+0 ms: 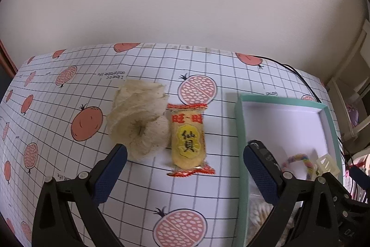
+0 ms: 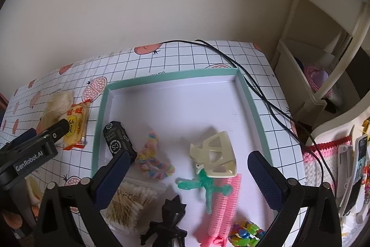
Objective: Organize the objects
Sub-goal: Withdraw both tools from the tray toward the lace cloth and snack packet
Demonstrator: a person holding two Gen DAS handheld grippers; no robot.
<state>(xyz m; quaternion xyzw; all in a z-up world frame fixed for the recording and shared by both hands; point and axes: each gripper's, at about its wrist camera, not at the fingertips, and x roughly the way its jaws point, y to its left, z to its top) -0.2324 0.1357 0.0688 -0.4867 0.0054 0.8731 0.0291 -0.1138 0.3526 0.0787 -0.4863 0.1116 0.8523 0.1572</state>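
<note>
A yellow and red rice cracker packet (image 1: 187,139) lies on the patterned tablecloth beside a beige loofah puff (image 1: 138,121). My left gripper (image 1: 185,155) is open and empty just above the packet. A teal-rimmed box (image 2: 104,108) holds a cream hair claw (image 2: 216,155), a green toy figure (image 2: 205,185), a pink hair roller (image 2: 225,203), a pastel scrunchie (image 2: 153,162), a black cylinder (image 2: 118,140), a bag of cotton swabs (image 2: 129,205), a black figure (image 2: 168,223) and colourful beads (image 2: 245,232). My right gripper (image 2: 185,174) is open and empty above the box contents.
The left gripper's body (image 2: 30,154) shows at the left in the right wrist view. A black cable (image 2: 266,96) runs across the table's right side. A cream shelf unit (image 2: 323,50) stands to the right. A plain wall rises behind the table.
</note>
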